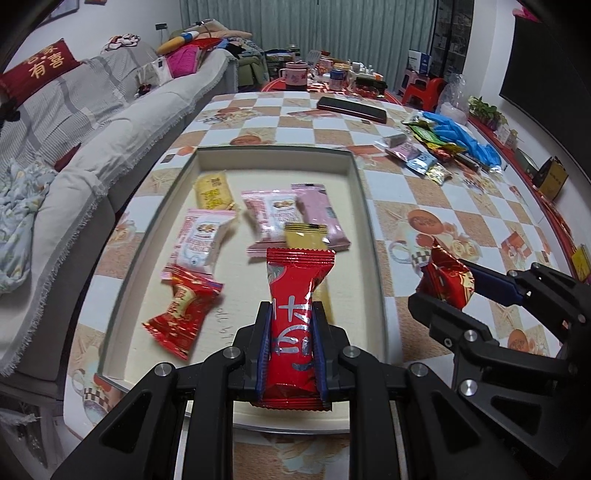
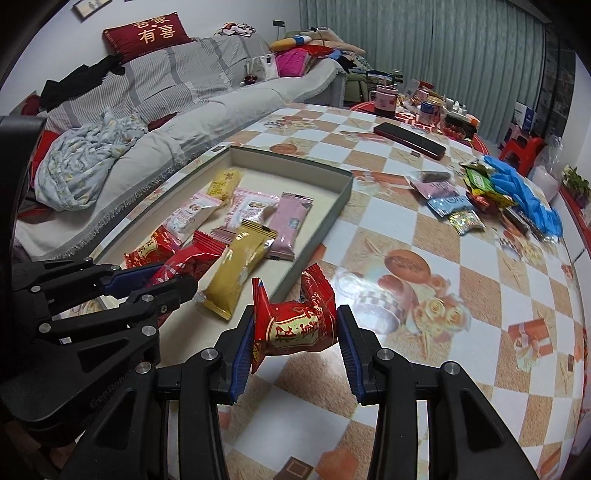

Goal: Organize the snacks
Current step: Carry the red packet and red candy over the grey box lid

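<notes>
The left hand-held gripper pinches a long red snack packet lengthwise between its blue-padded fingers, holding it over the near end of a shallow grey tray on a desk covered in an orange-and-white checked cloth. To its right, the right hand-held gripper is clamped on a crumpled red-and-gold candy wrapper, held above the desk just outside the tray's near right corner. Inside the tray lie 2 pink-and-white packets, a plain pink packet, a pale yellow packet, a gold packet and another red-and-gold candy, loosely scattered and partly overlapping. Well apart, toward the desk's far right edge, a small heap of mixed wrappers sits touching a pair of blue gloves. A dark flat case lies near the far end of the desk. Beyond it stands a cluttered red table, and along the left side runs a grey-covered sofa bearing a red cushion with gold characters.
</notes>
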`<state>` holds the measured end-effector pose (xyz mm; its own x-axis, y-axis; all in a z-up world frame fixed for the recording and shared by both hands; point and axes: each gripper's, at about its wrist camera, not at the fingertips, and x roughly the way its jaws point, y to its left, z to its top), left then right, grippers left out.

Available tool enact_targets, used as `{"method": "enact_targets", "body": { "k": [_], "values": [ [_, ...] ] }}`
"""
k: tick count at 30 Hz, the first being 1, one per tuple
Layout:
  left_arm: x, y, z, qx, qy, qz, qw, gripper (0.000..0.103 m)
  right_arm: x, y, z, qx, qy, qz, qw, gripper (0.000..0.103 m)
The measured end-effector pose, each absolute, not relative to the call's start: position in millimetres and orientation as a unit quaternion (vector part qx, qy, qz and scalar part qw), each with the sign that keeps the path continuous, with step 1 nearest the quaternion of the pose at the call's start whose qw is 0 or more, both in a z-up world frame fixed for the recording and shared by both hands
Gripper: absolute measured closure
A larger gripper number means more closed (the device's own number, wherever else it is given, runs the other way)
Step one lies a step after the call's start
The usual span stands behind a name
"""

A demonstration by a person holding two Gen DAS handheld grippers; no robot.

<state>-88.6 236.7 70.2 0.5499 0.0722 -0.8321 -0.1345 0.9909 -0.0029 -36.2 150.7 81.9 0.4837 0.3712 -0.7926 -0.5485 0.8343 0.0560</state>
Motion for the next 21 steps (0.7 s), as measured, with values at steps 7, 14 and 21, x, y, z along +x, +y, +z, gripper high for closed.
{"method": "enact_targets", "body": {
  "k": [7,14,21],
  "values": [
    [-88,263,70,-0.039,0.472,0.085,0.876,0.081,-31,173,84,-0.121,0.426,0.282,0.851,0.059],
    [-86,277,65,-0.041,0.479,0.095,0.872,0.081,-23,190,83,-0.128,0.427,0.289,0.847,0.059],
    [-80,286,63,-0.043,0.480,0.096,0.871,0.081,-14,202,83,-0.135,0.428,0.291,0.845,0.059]
  ]
}}
